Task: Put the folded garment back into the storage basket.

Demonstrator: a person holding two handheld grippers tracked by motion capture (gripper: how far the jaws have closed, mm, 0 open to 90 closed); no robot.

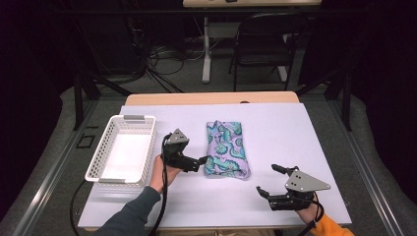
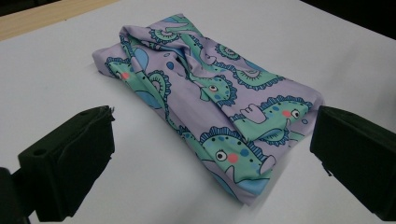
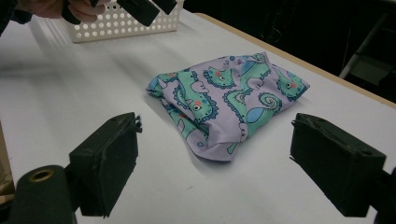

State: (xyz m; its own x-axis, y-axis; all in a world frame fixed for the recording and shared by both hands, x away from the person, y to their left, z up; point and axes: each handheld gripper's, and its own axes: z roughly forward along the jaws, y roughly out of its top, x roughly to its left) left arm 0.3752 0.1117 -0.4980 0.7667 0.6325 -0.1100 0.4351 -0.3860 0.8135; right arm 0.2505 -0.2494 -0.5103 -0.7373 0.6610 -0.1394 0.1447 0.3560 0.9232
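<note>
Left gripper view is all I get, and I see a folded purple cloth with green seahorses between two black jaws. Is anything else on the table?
Observer: Yes. In the high view a white basket with holes in its sides sits left of the folded cloth, apart from it.
Operator: Is there stuff in the basket?
Observer: No, its white bottom is bare.
Operator: Where's the other gripper?
Observer: The right gripper is near the table's front edge, to the right of the cloth, jaws apart, holding nothing.
Operator: Is my gripper touching the cloth?
Observer: From above, the left gripper reaches the cloth's left edge with its jaws open. I can't tell if it touches.
</note>
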